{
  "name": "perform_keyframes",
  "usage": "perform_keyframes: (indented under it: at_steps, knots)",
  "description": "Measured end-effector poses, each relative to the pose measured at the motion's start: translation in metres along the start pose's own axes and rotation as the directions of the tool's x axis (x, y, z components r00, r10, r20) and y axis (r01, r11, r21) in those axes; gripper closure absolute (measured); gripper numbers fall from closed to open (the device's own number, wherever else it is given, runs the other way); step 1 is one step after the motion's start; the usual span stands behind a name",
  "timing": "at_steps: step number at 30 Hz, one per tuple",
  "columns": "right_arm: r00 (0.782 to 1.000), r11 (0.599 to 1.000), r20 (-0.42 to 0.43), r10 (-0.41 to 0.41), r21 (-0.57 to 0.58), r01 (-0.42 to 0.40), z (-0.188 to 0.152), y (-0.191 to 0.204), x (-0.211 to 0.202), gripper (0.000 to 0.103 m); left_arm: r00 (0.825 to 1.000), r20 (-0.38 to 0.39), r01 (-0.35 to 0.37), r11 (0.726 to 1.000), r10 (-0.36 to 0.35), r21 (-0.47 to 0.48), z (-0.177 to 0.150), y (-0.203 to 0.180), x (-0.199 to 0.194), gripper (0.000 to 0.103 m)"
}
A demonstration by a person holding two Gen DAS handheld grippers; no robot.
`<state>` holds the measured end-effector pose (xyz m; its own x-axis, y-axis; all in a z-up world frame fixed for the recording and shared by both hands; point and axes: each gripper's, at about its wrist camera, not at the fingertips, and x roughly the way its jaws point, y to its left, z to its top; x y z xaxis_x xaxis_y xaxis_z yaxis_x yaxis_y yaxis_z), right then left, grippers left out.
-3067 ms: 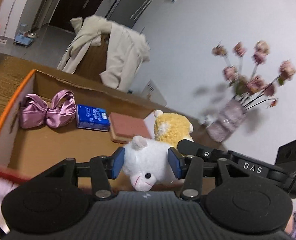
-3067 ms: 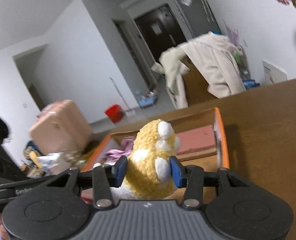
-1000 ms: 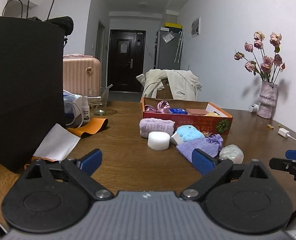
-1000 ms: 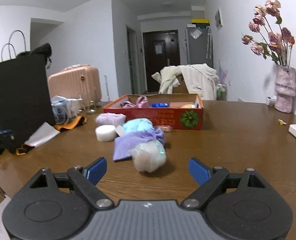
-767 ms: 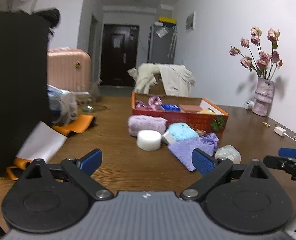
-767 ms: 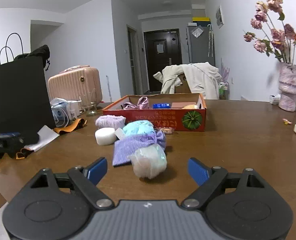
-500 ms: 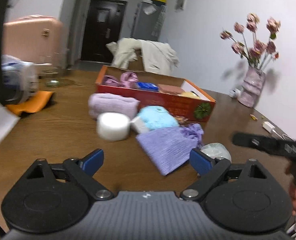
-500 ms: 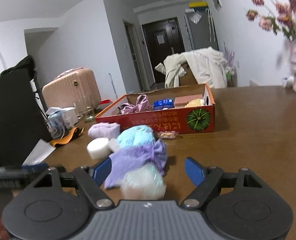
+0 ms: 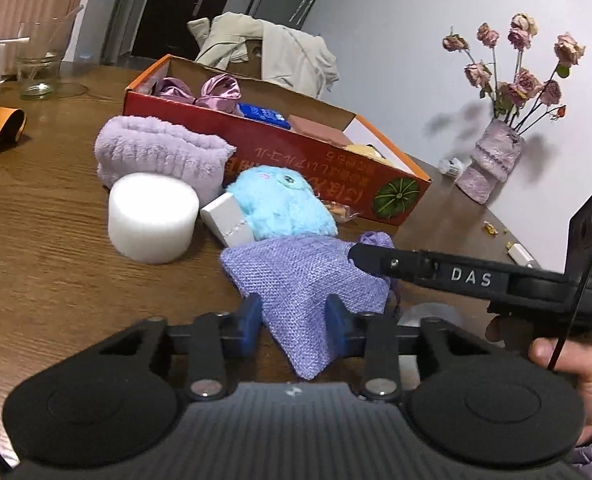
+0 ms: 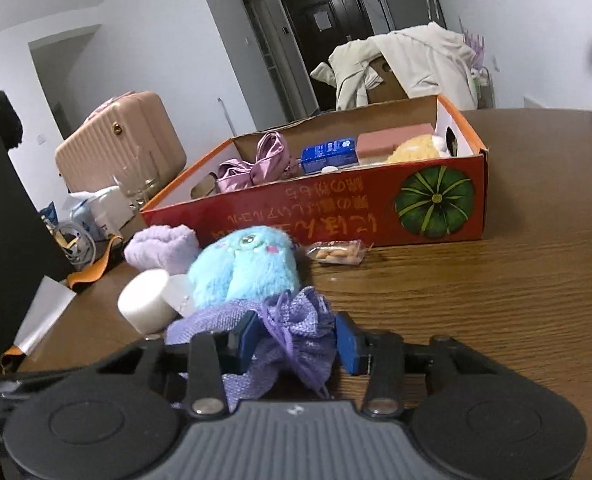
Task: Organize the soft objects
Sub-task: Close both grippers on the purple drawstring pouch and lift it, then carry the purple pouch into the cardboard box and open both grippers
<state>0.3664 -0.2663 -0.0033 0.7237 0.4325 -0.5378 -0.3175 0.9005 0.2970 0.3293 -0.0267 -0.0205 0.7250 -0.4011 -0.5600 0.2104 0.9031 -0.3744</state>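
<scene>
A purple woven drawstring pouch (image 9: 304,280) lies on the wooden table. My left gripper (image 9: 294,322) is shut on its flat bottom end. My right gripper (image 10: 296,340) is shut on its gathered neck (image 10: 296,320); that gripper also shows in the left wrist view (image 9: 360,254). Behind the pouch sit a blue plush toy (image 9: 282,204) (image 10: 244,268), a white foam cylinder (image 9: 152,216), a small white block (image 9: 226,218) and a folded lilac towel (image 9: 156,152). The red and orange box (image 9: 320,178) (image 10: 336,216) holds a satin bow, a blue packet, a pink sponge and a yellow plush.
A packet of nuts (image 10: 336,254) lies before the box. A vase of dried roses (image 9: 490,160) stands at the right. A glass (image 9: 40,64), an orange strap (image 9: 0,128) and a black bag (image 10: 4,216) are at the left. A clear lump (image 9: 428,314) lies under my right gripper.
Both grippers were wide open and farther back; they have moved in on the purple pouch and closed on it, the left on the bottom end, the right on the neck.
</scene>
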Motion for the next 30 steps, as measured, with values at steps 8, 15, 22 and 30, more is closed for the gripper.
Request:
perform_keyframes:
  at_steps: [8, 15, 22, 30]
  knots:
    - [0.999, 0.999, 0.051, -0.011, -0.042, 0.013, 0.002, 0.009, -0.011, 0.077, 1.000, 0.013, 0.014, 0.999, -0.015, 0.038, 0.005, -0.009, -0.008, 0.089]
    - [0.985, 0.994, 0.173, 0.003, -0.107, 0.016, 0.010, 0.039, -0.069, 0.077, 0.992, 0.122, 0.022, 0.994, -0.035, 0.109, 0.014, -0.031, -0.062, 0.091]
    - [0.965, 0.992, 0.261, 0.033, -0.124, 0.000, -0.015, 0.070, -0.138, 0.078, 0.982, 0.184, 0.023, 0.989, -0.050, 0.146, 0.002, -0.047, -0.124, 0.091]
    - [0.952, 0.992, 0.305, 0.032, -0.125, 0.007, -0.046, 0.090, -0.187, 0.084, 0.972, 0.222, 0.039, 0.984, -0.077, 0.174, -0.013, -0.060, -0.165, 0.092]
